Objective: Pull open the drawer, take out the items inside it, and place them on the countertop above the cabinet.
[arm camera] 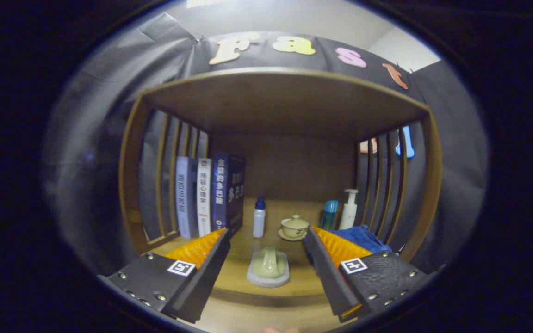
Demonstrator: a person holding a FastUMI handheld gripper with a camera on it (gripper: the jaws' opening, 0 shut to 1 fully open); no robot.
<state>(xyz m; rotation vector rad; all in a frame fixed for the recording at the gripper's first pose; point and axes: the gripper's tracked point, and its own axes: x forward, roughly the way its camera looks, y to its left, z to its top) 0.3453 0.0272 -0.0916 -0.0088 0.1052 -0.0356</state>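
My gripper (pixel 266 238) is open, its two fingers spread wide with nothing pressed between them. Between and just ahead of the fingers a pale green ceramic piece on a grey-white base (pixel 268 268) rests on the wooden countertop (pixel 236 277) of the cabinet. Beyond it stand a small lidded cream cup on a saucer (pixel 294 227) and a white bottle with a blue cap (pixel 259 217). A blue cloth (pixel 361 238) lies behind the right finger.
Several upright books (pixel 211 194) stand at the left of the shelf nook. A teal bottle (pixel 329 213) and a white pump bottle (pixel 349 209) stand at the right. Slatted wooden sides (pixel 382 180) and a wooden top board (pixel 285 99) enclose the nook.
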